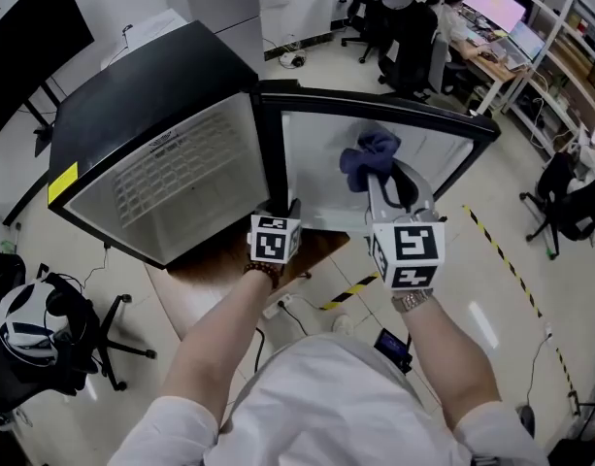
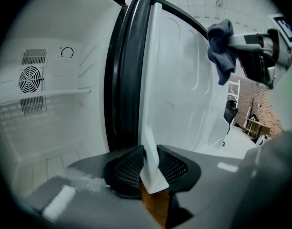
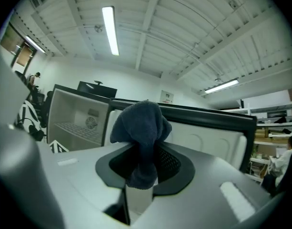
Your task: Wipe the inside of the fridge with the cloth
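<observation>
Head view: small black fridge (image 1: pixel 151 105) with its door (image 1: pixel 321 178) swung wide open, and a person standing over it with a gripper in each hand.
Left gripper (image 2: pixel 150 165): its fingers (image 2: pixel 129 168) are pinched onto the lower edge of the white door liner, close to the fridge body. Looks like this one's just there to hold the door open.
Right gripper (image 3: pixel 145 165): its fingers (image 3: pixel 170 163) are closed almost all the way on the cloth (image 3: pixel 141 123), a dark blue wad bunching out past the tips.
Where the cloth is: up by the inner face of the door, near its top edge. I can't tell if it's actually touching the plastic, but it's not in the main compartment.
Fridge inside: white walls, a wire shelf (image 2: pixel 45 95) and a fan grille (image 2: pixel 30 78) on the back wall.
How I'd do it: hold the door steady with the left. Swing the right across into the cavity and lead with the bunched cloth, not the hard tips. Long flat strokes along the walls.
Watch out: the shelf wires could snag the cloth, and pressing hard might drag it out of the grip.
</observation>
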### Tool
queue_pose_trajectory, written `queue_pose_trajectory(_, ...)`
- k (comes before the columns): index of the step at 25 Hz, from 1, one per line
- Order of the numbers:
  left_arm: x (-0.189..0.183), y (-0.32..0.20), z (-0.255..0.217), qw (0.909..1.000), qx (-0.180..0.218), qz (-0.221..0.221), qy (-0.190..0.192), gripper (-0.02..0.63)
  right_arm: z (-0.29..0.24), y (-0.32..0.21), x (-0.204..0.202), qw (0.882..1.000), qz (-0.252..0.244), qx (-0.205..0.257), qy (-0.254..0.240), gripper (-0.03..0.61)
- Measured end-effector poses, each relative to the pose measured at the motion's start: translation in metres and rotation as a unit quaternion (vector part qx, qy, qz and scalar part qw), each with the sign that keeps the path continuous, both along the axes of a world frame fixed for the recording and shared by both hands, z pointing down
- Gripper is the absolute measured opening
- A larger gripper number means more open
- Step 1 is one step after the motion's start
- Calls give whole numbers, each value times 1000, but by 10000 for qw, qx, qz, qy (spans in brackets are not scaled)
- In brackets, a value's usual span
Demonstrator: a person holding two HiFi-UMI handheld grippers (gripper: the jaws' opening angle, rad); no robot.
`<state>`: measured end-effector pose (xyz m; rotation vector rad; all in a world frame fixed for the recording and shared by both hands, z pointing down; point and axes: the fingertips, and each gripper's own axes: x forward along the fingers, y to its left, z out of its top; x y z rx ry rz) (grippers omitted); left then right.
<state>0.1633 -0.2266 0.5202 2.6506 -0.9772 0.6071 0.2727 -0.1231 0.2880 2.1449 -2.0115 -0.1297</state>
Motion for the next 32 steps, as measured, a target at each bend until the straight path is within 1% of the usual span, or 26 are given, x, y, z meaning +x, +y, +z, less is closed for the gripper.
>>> queue_pose_trajectory(3,-1,0,-3,10000,-44,67,36,91,9,-25,-53,9983,-554,-159,74,91)
queue_pose_trajectory(6,3,1,-1,9998,-104,156,78,91,25,-45,-83,9952,-902,-382,67,91)
queue_pose_trajectory(9,13,2,-2,9993,-171,266,187,91,38,-62,-90,9930,-1038,-551,69,91)
queue_pose_trajectory(13,1,2,1,9988,-214,359,249,92,53,-80,-111,9925,-1024,-662,121,91)
queue_pose_trajectory(21,1,1,1,9989,-180,362,255,92,60,-89,-104,9952,-797,-521,203,91)
queue_pose_trajectory(26,0,3,2,9990,-189,363,206,92,67,-88,-88,9968,-547,-556,176,89)
queue_pose_trajectory(32,1,1,-2,9990,-142,349,237,92,71,-83,-70,9975,-327,-599,161,89)
